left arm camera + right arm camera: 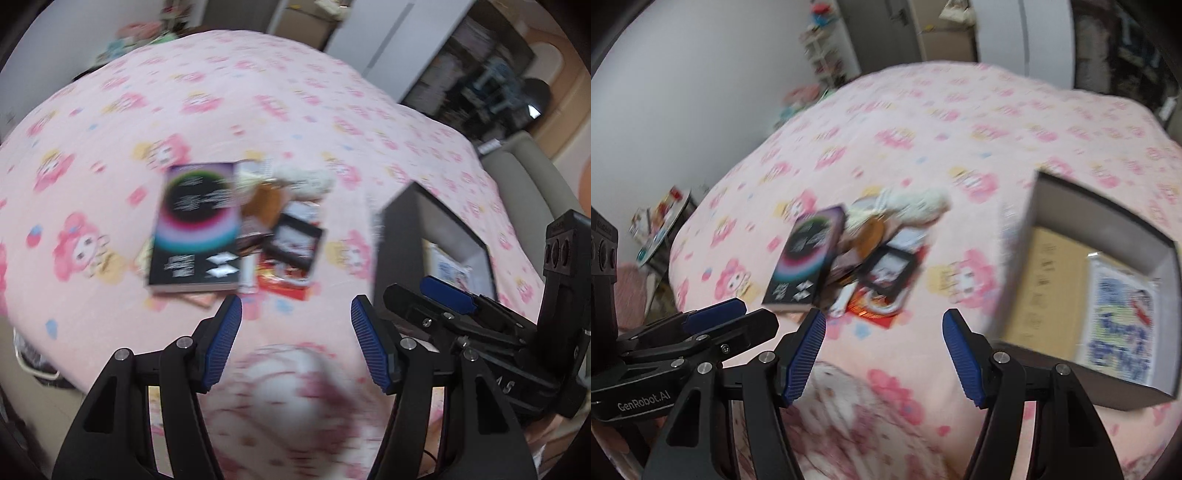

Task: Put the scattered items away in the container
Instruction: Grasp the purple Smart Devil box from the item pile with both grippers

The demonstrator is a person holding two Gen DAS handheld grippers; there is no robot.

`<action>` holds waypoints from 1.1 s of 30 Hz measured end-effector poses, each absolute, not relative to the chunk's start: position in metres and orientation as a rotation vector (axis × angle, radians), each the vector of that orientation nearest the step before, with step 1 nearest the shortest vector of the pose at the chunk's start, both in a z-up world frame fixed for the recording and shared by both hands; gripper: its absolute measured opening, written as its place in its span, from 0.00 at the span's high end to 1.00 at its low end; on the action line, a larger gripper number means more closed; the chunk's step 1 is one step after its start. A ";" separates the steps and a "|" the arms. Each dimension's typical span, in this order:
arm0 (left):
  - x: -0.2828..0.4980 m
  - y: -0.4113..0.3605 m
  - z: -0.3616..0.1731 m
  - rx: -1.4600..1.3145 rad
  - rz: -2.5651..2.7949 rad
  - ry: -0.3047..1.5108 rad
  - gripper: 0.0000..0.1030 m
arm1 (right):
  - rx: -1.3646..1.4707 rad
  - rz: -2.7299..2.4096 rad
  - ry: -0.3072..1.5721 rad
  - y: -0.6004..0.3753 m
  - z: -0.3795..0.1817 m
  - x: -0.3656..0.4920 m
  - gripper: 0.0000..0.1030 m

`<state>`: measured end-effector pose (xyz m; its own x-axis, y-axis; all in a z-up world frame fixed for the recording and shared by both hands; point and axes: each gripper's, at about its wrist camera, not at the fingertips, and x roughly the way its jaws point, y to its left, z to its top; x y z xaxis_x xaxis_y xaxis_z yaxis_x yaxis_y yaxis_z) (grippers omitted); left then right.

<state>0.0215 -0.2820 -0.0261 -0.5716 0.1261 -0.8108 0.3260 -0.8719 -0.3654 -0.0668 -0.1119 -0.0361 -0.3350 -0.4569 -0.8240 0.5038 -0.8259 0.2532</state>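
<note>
Nearest the lens in the left wrist view, the left claw [296, 341] stands wide apart with nothing between its blue pads; only pink bedding shows in the gap. Likewise the right claw [884, 356], low centre of the right wrist view, is spread open and empty. Each claw also shows at the lower edge of the other's view.

Just beyond the fingertips, at mid-frame, the scattered items lie in one loose heap on the bed [258, 110]: a dark book [197, 225] with a coloured ring on its cover at the left of the heap, a black-framed picture [297, 240] to its right, a red packet [284, 286] partly under that, and a white plush toy [306, 179] at the far side. Other small pieces are too blurred to name.

Right of the heap, well apart from it, sits the grey container [1082, 221], open-topped, with a printed sheet already on its floor.

By my reading, this is the approach step: nothing is gripped yet. Next, one claw should come down over an item at the heap's near edge, probably the book or packet, and close on an exposed edge, since flat things on soft bedding give little purchase.
</note>
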 end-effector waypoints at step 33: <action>-0.020 -0.396 -0.160 1.398 -2.343 1.303 0.48 | 1.556 -1.815 0.113 -0.209 -0.133 -0.135 0.56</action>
<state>-0.0204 -0.3961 -0.1597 -0.5668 0.3063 -0.7648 0.4883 -0.6228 -0.6113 -0.1347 -0.2094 -0.1335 -0.0002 -0.4630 -0.8863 0.5691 -0.7289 0.3806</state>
